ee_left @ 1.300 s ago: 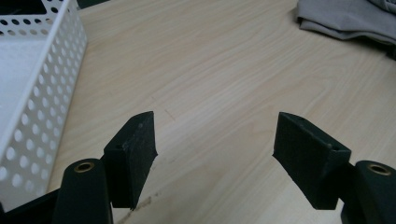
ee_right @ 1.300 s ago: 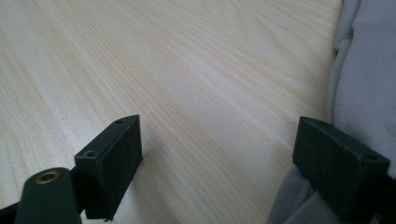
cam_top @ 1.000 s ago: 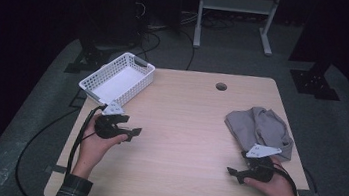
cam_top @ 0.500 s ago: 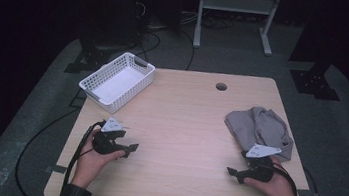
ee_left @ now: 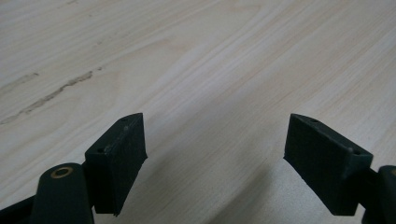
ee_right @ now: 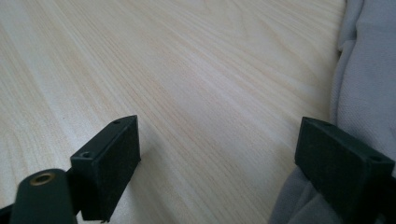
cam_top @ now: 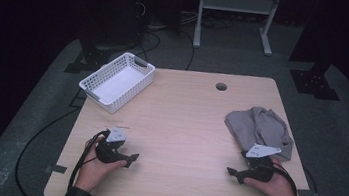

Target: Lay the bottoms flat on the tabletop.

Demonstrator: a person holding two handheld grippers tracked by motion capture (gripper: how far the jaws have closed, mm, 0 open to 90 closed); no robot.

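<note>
- Down at the lower left of the high view, the left gripper [cam_top: 127,159] rests low over the wooden table [cam_top: 184,124], held in the person's left hand [cam_top: 95,166], its jaws pointing toward the middle of the frame
- Its jaws have just been opening and now stand released, with bare wood between them in the left gripper view [ee_left: 212,154]
- At the lower right of the high view, the right gripper [cam_top: 233,174] sits on the table in the right hand [cam_top: 275,186], jaws spread wide and grasping nothing
- The grey cloth [cam_top: 259,129] lies crumpled at the right side of the table, just above the right gripper; in the right gripper view it [ee_right: 364,84] fills the right edge, reaching behind the right-hand pad [ee_right: 343,170]
- A white basket [cam_top: 116,82] stands at the upper left corner of the table, well apart from both grippers
</note>
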